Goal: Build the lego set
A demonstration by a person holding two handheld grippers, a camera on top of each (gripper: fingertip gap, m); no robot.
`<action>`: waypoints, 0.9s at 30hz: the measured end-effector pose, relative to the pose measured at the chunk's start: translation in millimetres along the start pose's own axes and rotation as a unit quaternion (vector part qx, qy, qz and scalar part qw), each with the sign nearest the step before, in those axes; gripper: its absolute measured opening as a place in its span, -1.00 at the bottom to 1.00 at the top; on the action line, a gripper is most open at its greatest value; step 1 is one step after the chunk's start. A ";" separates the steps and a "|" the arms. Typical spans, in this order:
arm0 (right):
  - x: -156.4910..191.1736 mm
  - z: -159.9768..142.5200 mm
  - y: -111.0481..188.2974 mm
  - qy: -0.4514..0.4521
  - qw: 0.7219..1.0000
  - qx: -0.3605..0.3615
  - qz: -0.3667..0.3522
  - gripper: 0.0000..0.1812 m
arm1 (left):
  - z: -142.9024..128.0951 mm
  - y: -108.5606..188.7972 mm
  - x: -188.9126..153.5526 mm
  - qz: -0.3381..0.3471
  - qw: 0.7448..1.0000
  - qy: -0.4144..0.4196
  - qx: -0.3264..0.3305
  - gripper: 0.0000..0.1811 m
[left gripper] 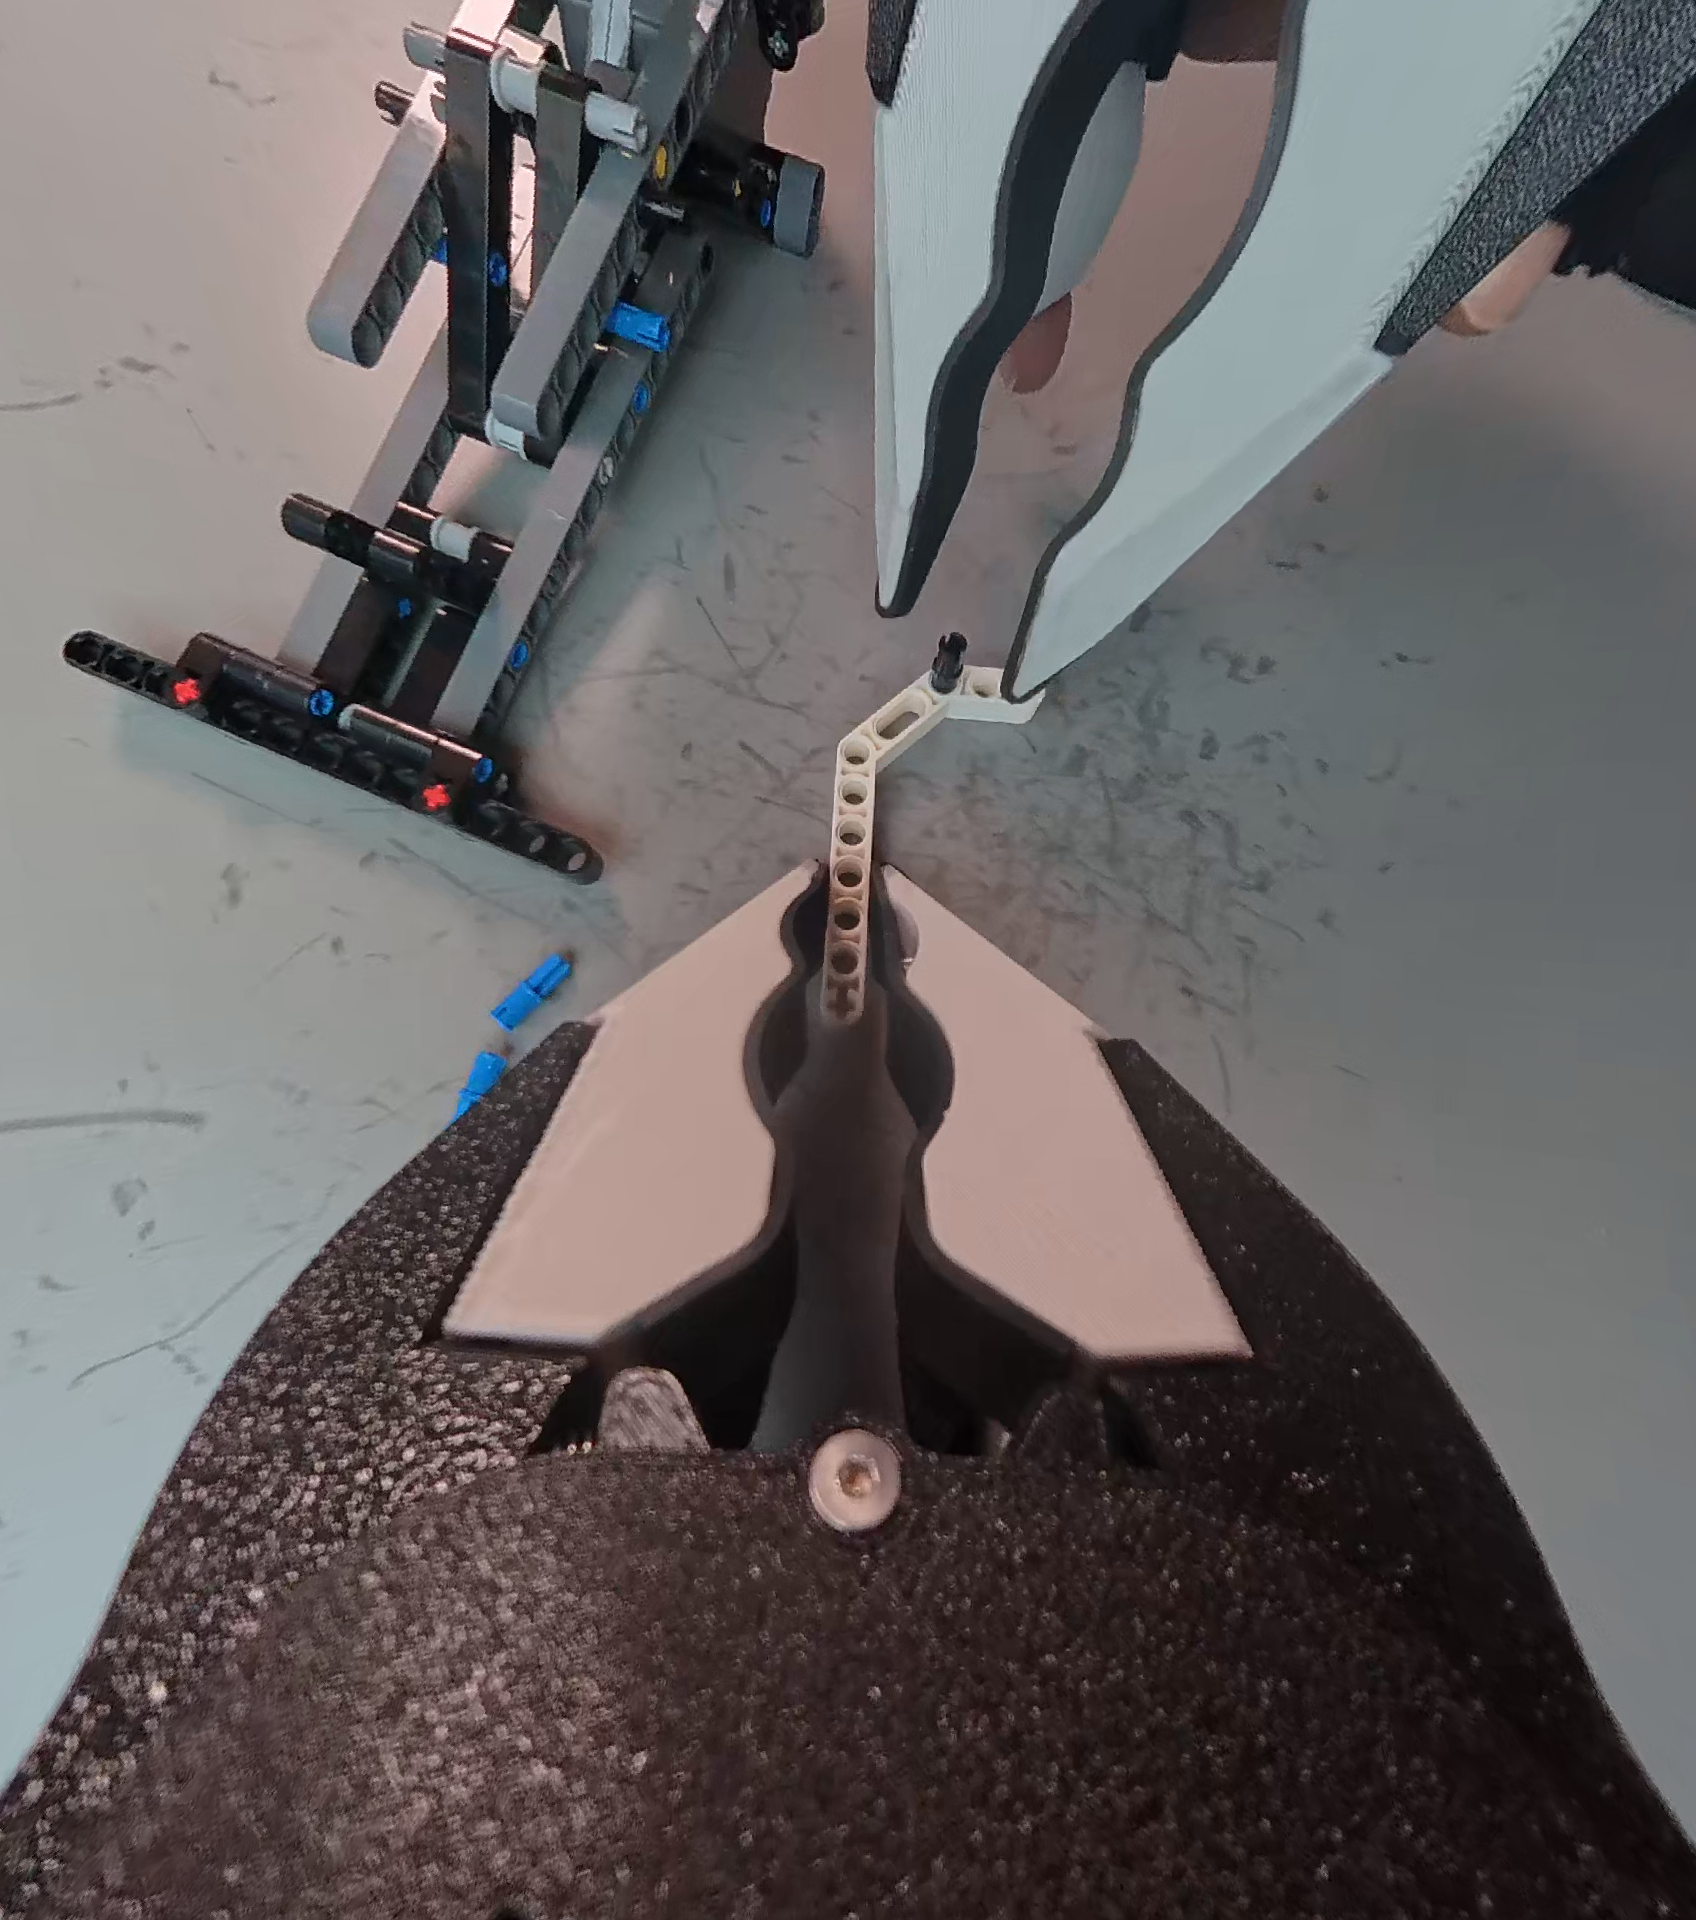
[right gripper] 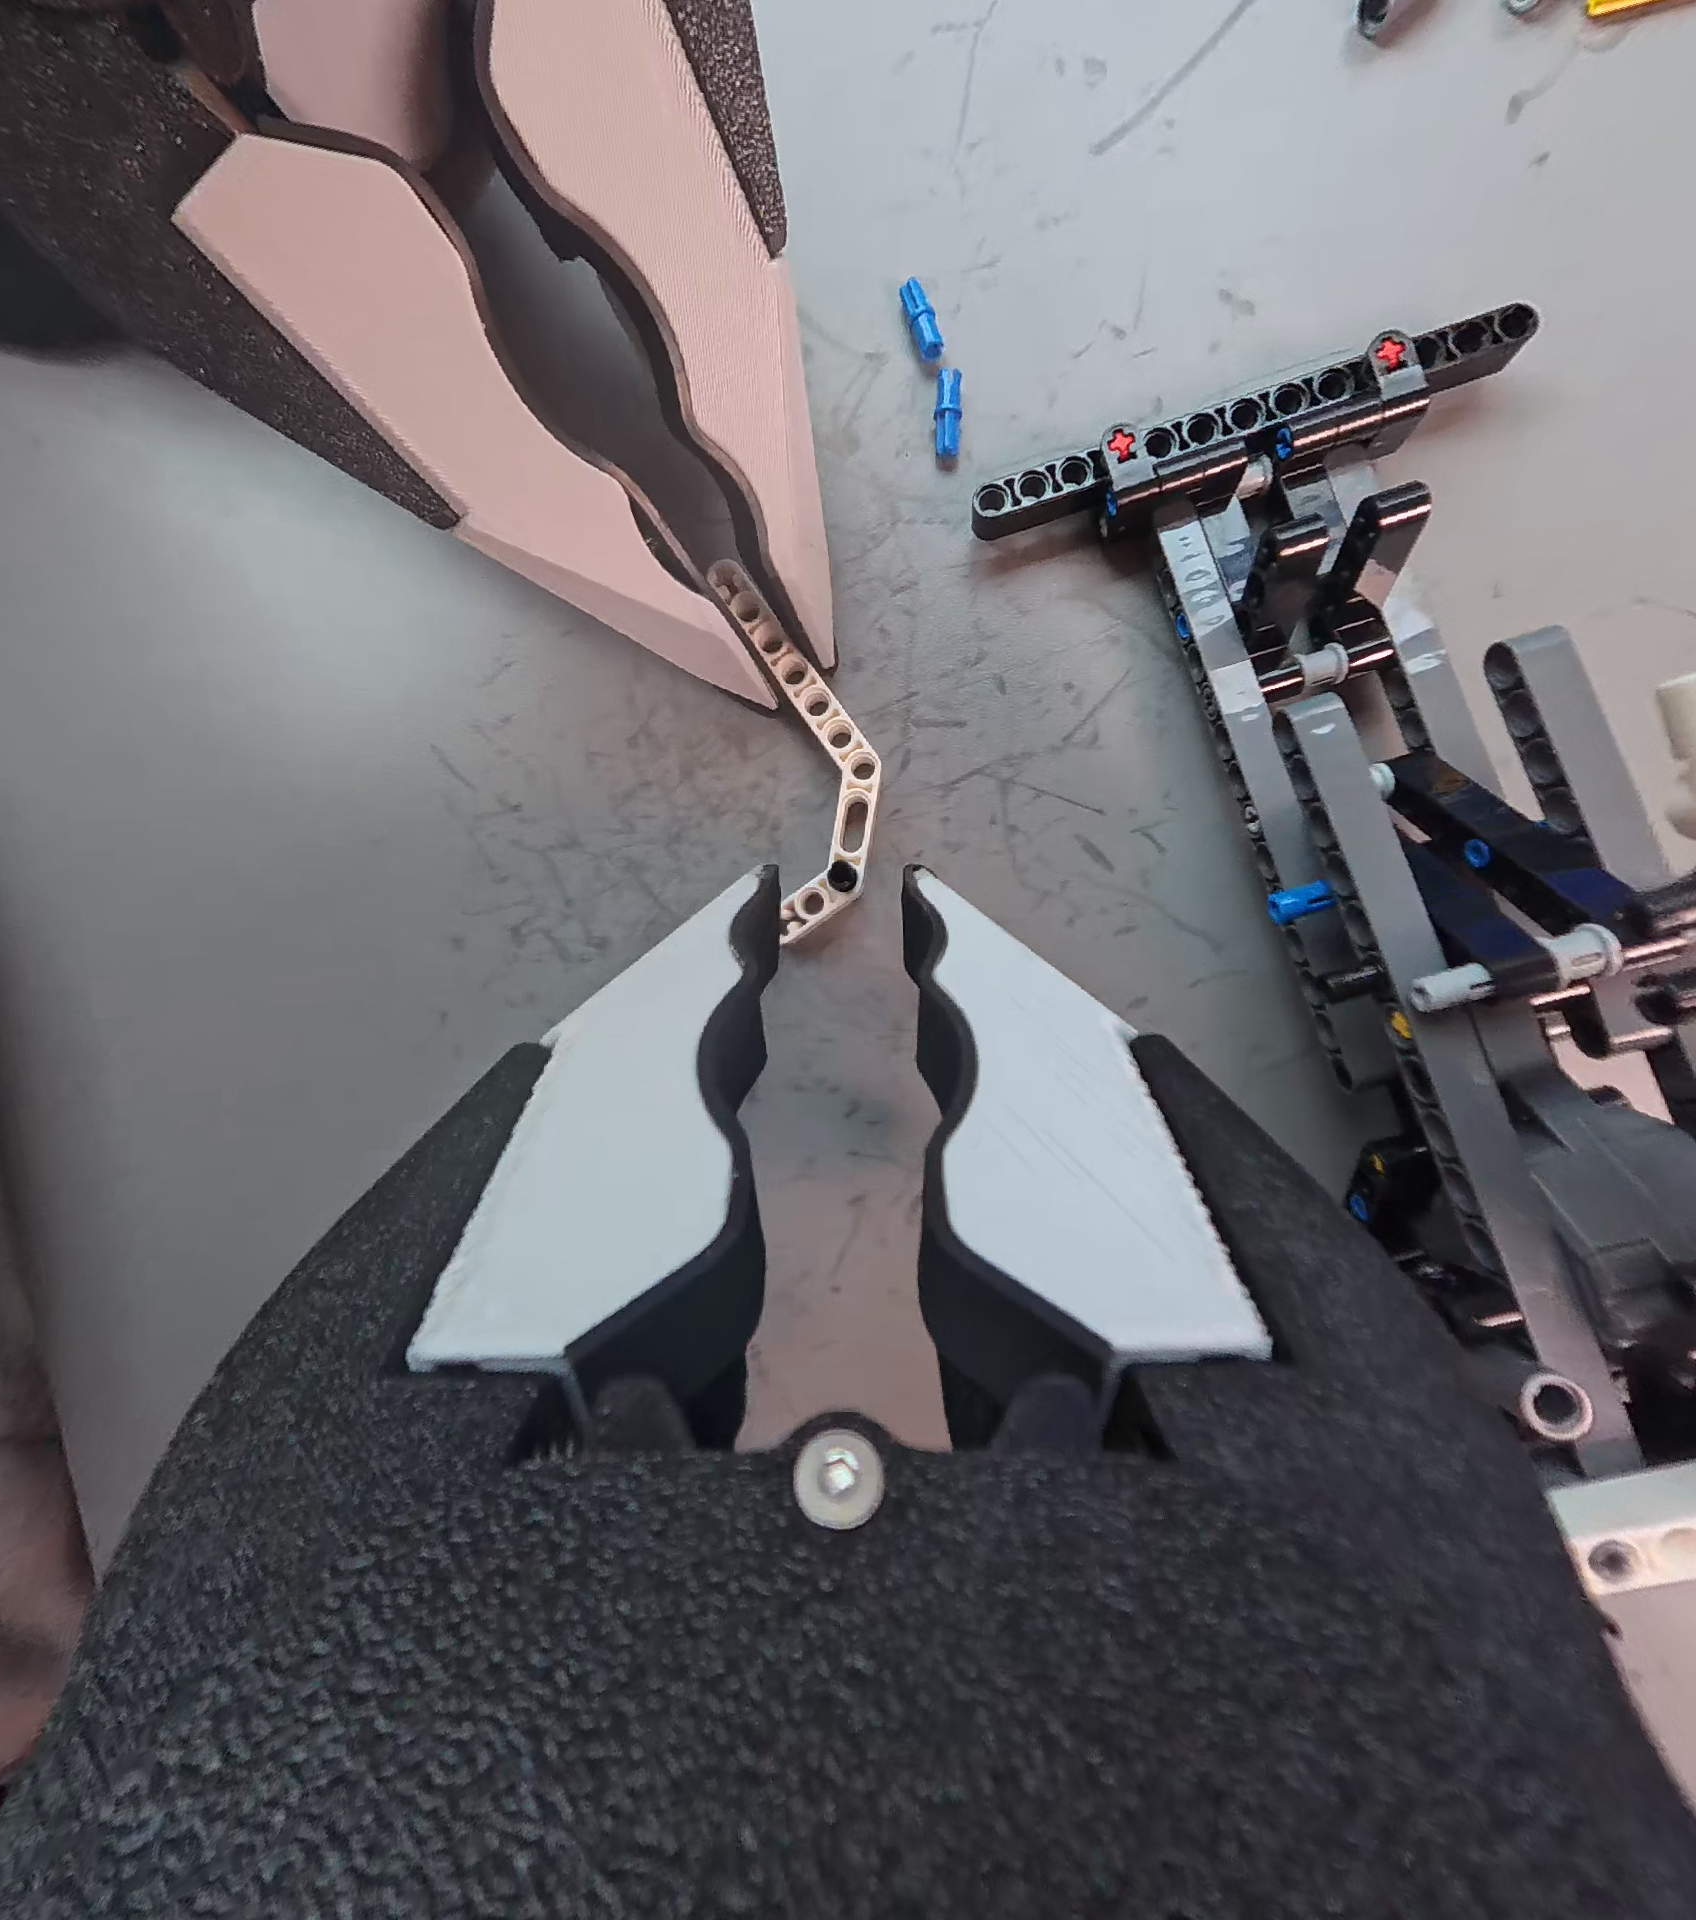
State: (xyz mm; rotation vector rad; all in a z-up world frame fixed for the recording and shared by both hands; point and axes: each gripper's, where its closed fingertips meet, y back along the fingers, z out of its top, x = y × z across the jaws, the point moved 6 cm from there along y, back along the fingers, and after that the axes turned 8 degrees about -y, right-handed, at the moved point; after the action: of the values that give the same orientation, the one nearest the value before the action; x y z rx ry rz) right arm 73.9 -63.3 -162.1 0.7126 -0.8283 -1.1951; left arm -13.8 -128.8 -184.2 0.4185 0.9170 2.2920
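Grippers: I count two, the left gripper (left gripper: 849,883) and the right gripper (right gripper: 841,883).
White bent beam (left gripper: 859,821): I see one.
Black pin (left gripper: 948,660) in it: one.
Loose blue pins (right gripper: 921,310): two on my table (right gripper: 1031,156).
Built frame (right gripper: 1343,727): one.

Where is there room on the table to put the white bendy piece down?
Bare table lies left of the white bent beam, between both tongs. It is crowded to the right: the grey-black lego frame and two loose blue pins sit there.
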 end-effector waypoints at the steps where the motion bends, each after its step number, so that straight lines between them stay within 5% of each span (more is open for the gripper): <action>1: 0.1 0.6 1.4 0.005 1.000 0.000 -0.002 -0.76 | -0.1 0.0 0.1 -0.001 1.000 0.000 0.000 -0.92; 8: 3.2 6.4 0.6 0.037 0.999 0.033 -0.017 -0.96 | -0.3 0.0 0.0 -0.002 1.000 -0.001 0.000 -0.92; 21: 4.1 10.3 -5.8 0.094 0.989 0.111 -0.025 -0.96 | -0.5 0.0 -0.3 -0.001 1.000 0.001 -0.002 -0.92; 27: 7.9 2.3 3.7 0.025 0.999 0.030 -0.031 -0.67 | -0.5 0.2 -0.7 0.005 1.000 0.001 -0.002 -0.92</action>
State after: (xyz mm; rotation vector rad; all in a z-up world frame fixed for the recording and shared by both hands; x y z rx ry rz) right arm 75.0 -70.2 -156.5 0.8190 -0.8074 -1.2062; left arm -13.6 -129.6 -184.5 0.4205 0.9137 2.3037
